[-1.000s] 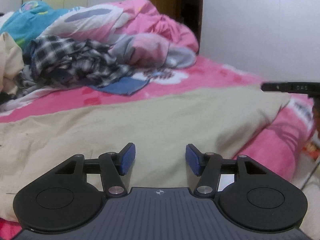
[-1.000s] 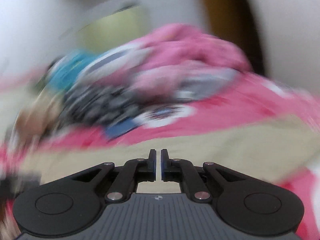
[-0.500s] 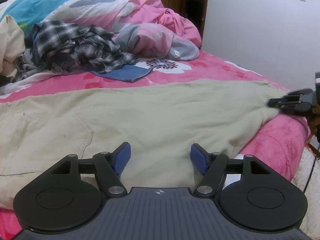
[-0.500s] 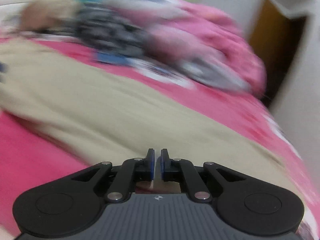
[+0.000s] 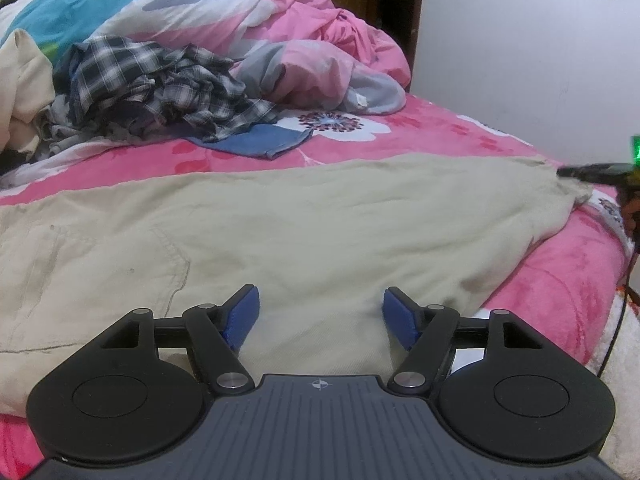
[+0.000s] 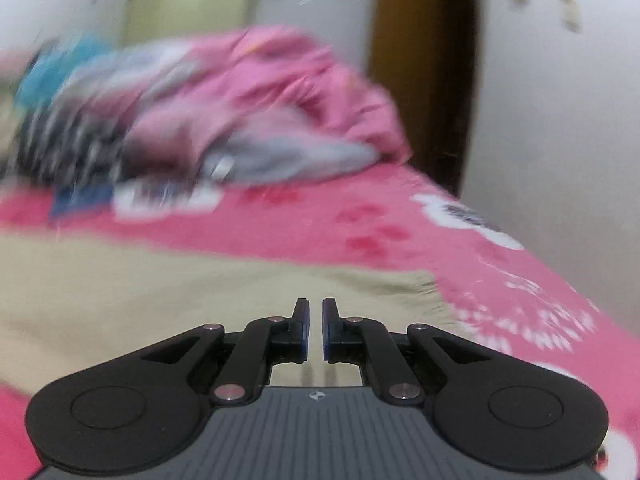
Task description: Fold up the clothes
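The left gripper [image 5: 320,312] is held low over the beige trousers [image 5: 280,216], which are spread flat across the pink bed [image 5: 560,280]. Its blue fingers [image 5: 242,316] stand wide apart and have just been opening; only flat cloth lies beneath the gap, and nothing is pinched. A pocket seam is seen ahead and to the left of the fingers. Far to the right of them, the right gripper [image 5: 576,171] is seen at the trousers' end, near the bed's edge. In the blurred right wrist view, the right gripper [image 6: 316,328] has its fingers [image 6: 302,324] drawn almost together, a thin slit left between them; whether cloth is caught there cannot be told. Beyond the fingers of both, a crumpled plaid shirt [image 5: 160,80], a blue cloth [image 5: 260,142] and a pink quilt [image 5: 312,32] are heaped.
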A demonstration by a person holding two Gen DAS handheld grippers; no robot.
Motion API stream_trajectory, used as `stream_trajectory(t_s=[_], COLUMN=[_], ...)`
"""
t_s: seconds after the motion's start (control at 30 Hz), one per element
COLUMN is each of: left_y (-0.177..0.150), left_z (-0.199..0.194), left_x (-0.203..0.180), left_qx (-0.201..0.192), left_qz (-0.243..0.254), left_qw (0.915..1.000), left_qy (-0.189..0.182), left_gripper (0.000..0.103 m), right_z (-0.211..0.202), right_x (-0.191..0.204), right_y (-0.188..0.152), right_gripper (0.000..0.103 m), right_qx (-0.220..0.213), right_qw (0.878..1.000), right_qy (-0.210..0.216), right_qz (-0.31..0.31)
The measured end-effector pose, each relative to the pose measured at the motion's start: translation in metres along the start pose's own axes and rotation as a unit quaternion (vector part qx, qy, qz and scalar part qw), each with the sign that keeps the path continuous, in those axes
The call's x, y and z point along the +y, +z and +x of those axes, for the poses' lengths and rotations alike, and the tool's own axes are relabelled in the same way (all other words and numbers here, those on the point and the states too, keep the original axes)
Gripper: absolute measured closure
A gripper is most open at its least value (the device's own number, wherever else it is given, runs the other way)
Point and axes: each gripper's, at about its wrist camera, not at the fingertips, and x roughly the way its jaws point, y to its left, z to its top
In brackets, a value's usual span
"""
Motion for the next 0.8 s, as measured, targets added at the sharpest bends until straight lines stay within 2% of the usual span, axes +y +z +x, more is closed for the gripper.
stream_trajectory(t_s=[0.03, 0.1, 0.13, 0.23, 0.3, 0.37, 0.5, 0.57, 0.6, 0.67, 0.7, 0.73, 0.8], left_y=[0.001, 0.000, 0.000, 0.002, 0.003, 0.003, 0.003, 0.003, 0.002, 0.001, 0.000, 0.000, 0.002], left_z=[0.000, 0.000, 0.000, 0.001, 0.002, 0.002, 0.001, 0.000, -0.001, -0.003, -0.003, -0.003, -0.005], left_x=[0.000, -0.001, -0.001, -0.001, -0.001, -0.002, -0.004, -0.004, -0.004, -0.003, -0.002, 0.000, 0.002], left_qx=[0.001, 0.001, 0.001, 0.004, 0.005, 0.006, 0.007, 0.006, 0.005, 0.003, 0.002, 0.001, -0.003], left_qz=[0.002, 0.004, 0.005, 0.005, 0.007, 0.007, 0.005, 0.005, 0.005, 0.004, 0.001, -0.002, -0.005], left_qw=[1.0000, 1.0000, 1.0000, 1.0000, 0.9999, 0.9999, 0.9998, 0.9998, 0.9998, 0.9998, 0.9999, 0.9999, 0.9999], left_qy=[0.001, 0.003, 0.003, 0.005, 0.008, 0.012, 0.020, 0.020, 0.020, 0.019, 0.016, 0.014, 0.012], left_gripper=[0.032, 0.032, 0.031, 0.029, 0.027, 0.026, 0.026, 0.026, 0.026, 0.026, 0.026, 0.026, 0.026], right_z=[0.012, 0.030, 0.037, 0.032, 0.028, 0.038, 0.082, 0.116, 0.122, 0.112, 0.104, 0.094, 0.070], right_x=[-0.005, -0.042, -0.058, -0.080, -0.067, -0.042, -0.004, -0.015, -0.028, -0.061, -0.067, -0.072, -0.071], right_y=[-0.004, -0.011, -0.013, 0.005, 0.019, 0.035, 0.044, 0.037, 0.035, 0.031, 0.031, 0.030, 0.027], right_gripper=[0.098, 0.098, 0.103, 0.103, 0.103, 0.103, 0.103, 0.103, 0.103, 0.103, 0.103, 0.103, 0.103], right_qx=[0.021, 0.033, 0.037, 0.022, -0.013, -0.020, 0.025, 0.082, 0.080, 0.068, 0.062, 0.055, 0.045], right_qw=[1.000, 0.996, 0.993, 0.979, 0.985, 0.991, 0.993, 0.989, 0.984, 0.965, 0.961, 0.958, 0.952], right_qy=[-0.015, -0.063, -0.086, -0.143, -0.104, -0.036, 0.058, 0.024, 0.014, -0.045, -0.099, -0.131, -0.148], right_qz=[-0.007, 0.049, 0.077, 0.145, 0.140, 0.130, 0.100, 0.122, 0.157, 0.250, 0.252, 0.250, 0.266])
